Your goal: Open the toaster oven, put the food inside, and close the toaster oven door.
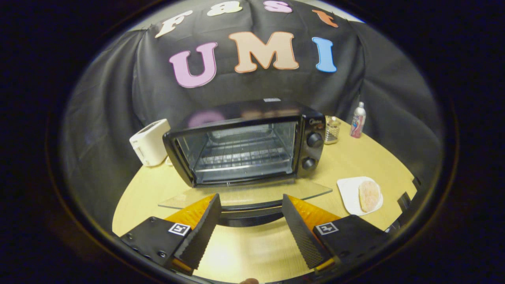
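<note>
A black toaster oven [252, 142] stands on the round wooden table [355, 157] straight ahead of my fingers. Its glass door [244, 195] is folded down flat, and the door's dark handle [246, 213] lies just ahead of my fingertips, spanning the gap between them. Wire racks show inside the lit cavity. My gripper [249, 201] is open with nothing held. The food, a pale flat slice [369, 195], rests on a white plate [349, 193] to the right of the oven door, beyond my right finger.
A white pop-up toaster [150, 142] sits left of the oven. Behind the oven's right side stand a small glass jar [332, 130] and a bottle [358, 120]. Black cloth walls close in the table's far side.
</note>
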Demonstrator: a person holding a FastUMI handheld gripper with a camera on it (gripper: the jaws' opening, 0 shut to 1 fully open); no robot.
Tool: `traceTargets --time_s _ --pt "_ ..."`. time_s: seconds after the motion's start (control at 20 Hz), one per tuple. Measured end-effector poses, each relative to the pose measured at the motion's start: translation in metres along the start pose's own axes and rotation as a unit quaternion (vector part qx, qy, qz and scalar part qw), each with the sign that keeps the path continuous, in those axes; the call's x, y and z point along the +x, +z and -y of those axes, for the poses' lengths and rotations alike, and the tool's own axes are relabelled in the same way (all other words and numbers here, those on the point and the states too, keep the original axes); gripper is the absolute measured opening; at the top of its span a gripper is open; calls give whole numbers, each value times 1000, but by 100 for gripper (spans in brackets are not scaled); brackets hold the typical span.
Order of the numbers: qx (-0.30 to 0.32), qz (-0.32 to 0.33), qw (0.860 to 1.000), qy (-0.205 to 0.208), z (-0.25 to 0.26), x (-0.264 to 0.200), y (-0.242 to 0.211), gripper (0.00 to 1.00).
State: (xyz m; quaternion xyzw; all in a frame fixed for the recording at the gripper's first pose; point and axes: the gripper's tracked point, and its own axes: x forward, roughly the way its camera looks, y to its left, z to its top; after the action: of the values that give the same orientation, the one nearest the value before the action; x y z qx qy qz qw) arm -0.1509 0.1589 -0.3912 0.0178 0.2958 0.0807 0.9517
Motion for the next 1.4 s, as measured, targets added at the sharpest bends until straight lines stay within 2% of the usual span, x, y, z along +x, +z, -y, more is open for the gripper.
traceTargets --time_s 0.45,0.7,0.9,1.1,1.2,1.4 --pt "-19 -75 997 -10 8 15 -62 99" --pt "-26 -84 996 -15 17 15 -60 99" --pt "-54 -33 996 -70 70 2 -11 99" --pt "-27 2 987 -159 151 1 28 99" --pt "1 -4 980 -197 192 8 31 99" --pt "51 -43 963 -259 255 25 8 99"
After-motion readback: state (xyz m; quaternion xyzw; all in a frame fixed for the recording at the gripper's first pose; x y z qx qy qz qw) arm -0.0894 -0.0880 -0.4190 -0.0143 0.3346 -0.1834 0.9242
